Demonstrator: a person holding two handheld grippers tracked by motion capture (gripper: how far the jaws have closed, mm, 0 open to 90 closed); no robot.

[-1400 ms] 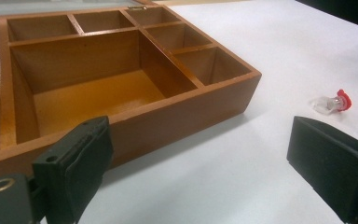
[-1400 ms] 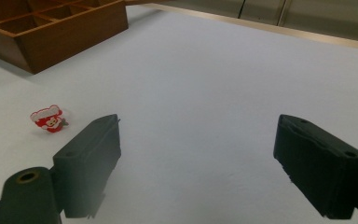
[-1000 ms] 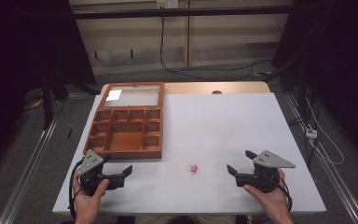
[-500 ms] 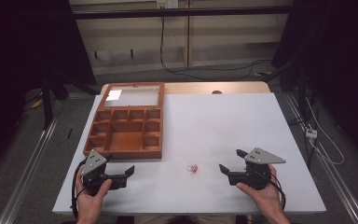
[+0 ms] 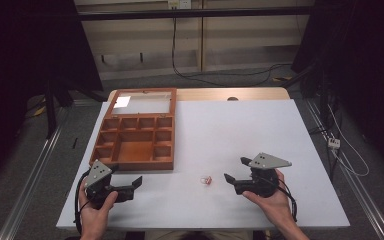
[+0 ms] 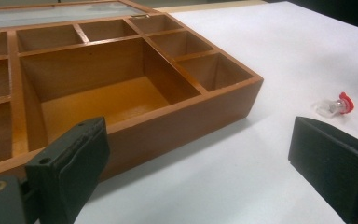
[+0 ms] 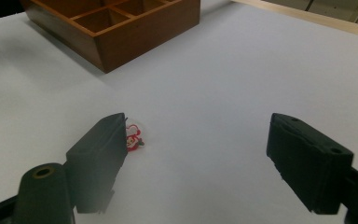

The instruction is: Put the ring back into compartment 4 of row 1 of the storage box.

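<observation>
White and nearly bare, the table (image 5: 260, 130) is carrying a small red charm (image 5: 207, 179) near the wooden tray (image 5: 132, 165). Right claw (image 5: 234, 176), jaws narrowing but empty, is approaching it; centring comes next. Left claw (image 5: 135, 184) is gaping, idle.

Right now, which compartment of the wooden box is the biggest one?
The wide compartment at the front middle of the wooden box, nearest the left claw. It spans several of the small square cells around it.

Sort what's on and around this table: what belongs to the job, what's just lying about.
In the job:
small red charm
wooden compartment box
right gripper, open beside the charm
left gripper, open

Lying about:
floor cables
white table, merely the work surface
</observation>
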